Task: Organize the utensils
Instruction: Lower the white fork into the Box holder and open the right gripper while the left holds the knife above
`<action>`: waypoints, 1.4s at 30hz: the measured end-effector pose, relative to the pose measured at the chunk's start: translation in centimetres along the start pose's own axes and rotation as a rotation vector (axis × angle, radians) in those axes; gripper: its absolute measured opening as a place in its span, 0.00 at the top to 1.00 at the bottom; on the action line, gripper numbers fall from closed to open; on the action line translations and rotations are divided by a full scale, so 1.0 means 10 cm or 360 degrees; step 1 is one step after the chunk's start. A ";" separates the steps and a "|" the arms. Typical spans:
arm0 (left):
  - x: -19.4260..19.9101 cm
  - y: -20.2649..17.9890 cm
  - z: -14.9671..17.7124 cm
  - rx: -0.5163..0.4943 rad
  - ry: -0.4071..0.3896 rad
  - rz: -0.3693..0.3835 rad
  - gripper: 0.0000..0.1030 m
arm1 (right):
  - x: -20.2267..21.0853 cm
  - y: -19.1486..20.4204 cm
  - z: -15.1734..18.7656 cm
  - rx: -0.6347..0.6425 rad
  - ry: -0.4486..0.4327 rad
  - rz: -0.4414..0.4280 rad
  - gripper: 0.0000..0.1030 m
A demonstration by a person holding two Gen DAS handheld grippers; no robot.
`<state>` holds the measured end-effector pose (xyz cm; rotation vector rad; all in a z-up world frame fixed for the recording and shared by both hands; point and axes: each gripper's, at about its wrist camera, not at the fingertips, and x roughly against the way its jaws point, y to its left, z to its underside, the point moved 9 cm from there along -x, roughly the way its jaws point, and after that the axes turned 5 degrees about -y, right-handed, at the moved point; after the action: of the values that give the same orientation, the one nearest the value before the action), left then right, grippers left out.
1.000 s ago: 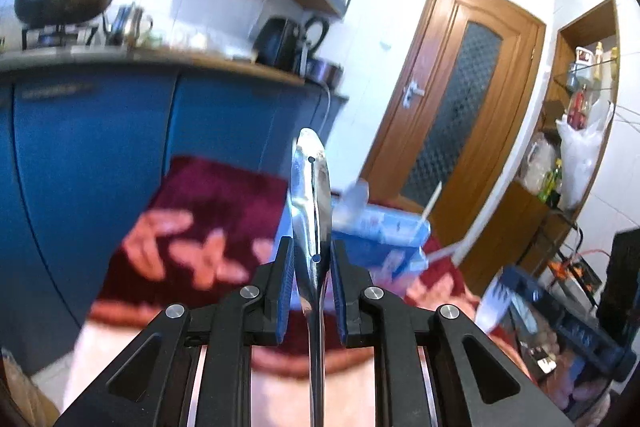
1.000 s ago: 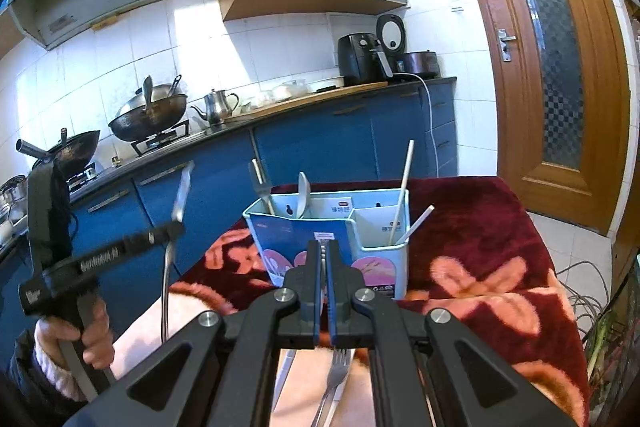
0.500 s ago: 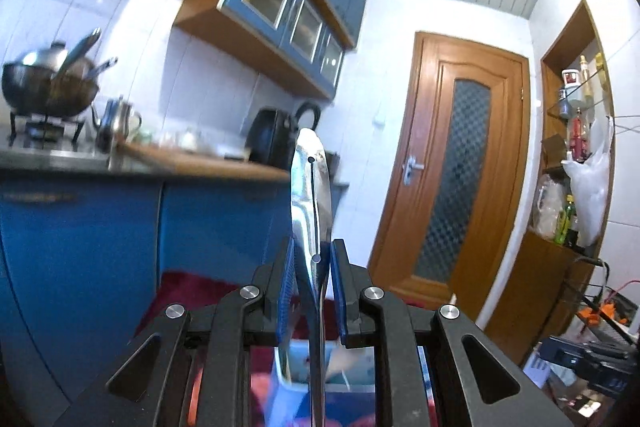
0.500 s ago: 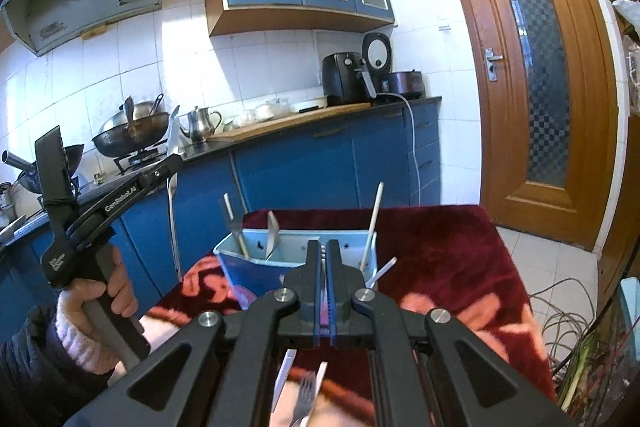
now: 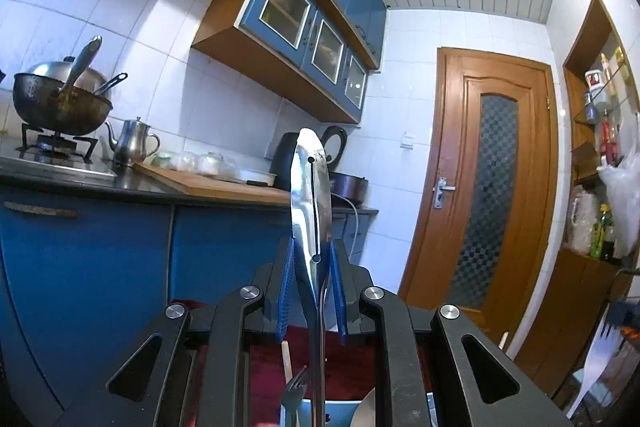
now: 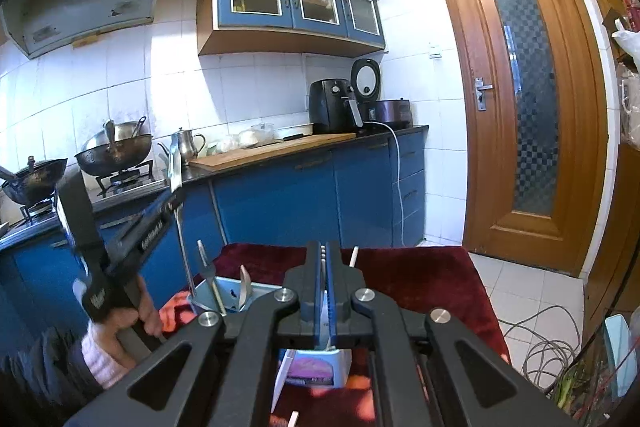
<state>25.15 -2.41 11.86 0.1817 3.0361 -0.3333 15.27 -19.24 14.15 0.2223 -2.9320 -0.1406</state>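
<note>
The left gripper (image 5: pixel 310 269) pinches a knife (image 5: pixel 310 187) low on the blade, blade up and handle hanging down between the fingers toward the caddy (image 5: pixel 344 411) just below. From the right wrist view the same knife (image 6: pixel 175 171) stands upright in that gripper, above and beside the caddy (image 6: pixel 228 287).

The knife looks like plain steel: stiff, fairly light, and slick, so I'd judge it could twist or slide in the pads. The flat of the blade near the handle, where it is held now, seems the surest spot; further up it narrows toward the edge.

The right gripper (image 6: pixel 325 307) is pressed together with nothing between its jaws, hovering just above the caddy's near side.

The caddy is a pale blue box with dividers. A fork (image 6: pixel 206 267) and a spoon (image 6: pixel 245 285) stand in the compartment under the left gripper, and a white stick (image 6: pixel 353 254) pokes up beyond the right gripper. Which slot the knife is meant for I can't tell.
</note>
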 end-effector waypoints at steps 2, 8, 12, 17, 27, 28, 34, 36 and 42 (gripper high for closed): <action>-0.02 -0.01 0.08 -0.0017 0.0013 -0.0001 0.83 | -0.04 -0.02 -0.05 0.0012 -0.0015 0.0018 0.97; -0.07 0.01 0.28 -0.0013 0.0076 0.0002 0.82 | -0.17 -0.07 -0.22 0.0071 -0.0079 0.0103 0.97; -0.07 0.02 0.34 -0.0009 0.0094 0.0007 0.82 | -0.33 -0.08 -0.28 0.0138 -0.0114 0.0180 0.97; -0.07 0.04 0.37 0.0002 0.0101 0.0009 0.82 | -0.55 -0.03 -0.20 0.0225 -0.0104 0.0238 0.97; -0.07 0.01 0.41 -0.0029 0.0110 0.0027 0.82 | -0.88 0.09 0.23 0.0260 0.0074 0.0173 0.96; -0.07 0.00 0.41 -0.0032 0.0109 0.0028 0.82 | -0.89 0.09 0.24 0.0253 0.0079 0.0170 0.96; -0.07 0.02 0.40 -0.0031 0.0111 0.0034 0.82 | -0.95 0.10 0.31 0.0203 0.0119 0.0129 0.96; -0.07 0.03 0.40 -0.0024 0.0112 0.0033 0.82 | -0.96 0.11 0.34 0.0179 0.0133 0.0110 0.96; -0.05 0.03 0.40 -0.0016 0.0116 0.0039 0.82 | -0.98 0.12 0.40 0.0118 0.0155 0.0074 0.81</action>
<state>25.97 -3.08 7.94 0.2351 3.1036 -0.3164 23.77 -16.21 8.55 0.1670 -2.8454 -0.0137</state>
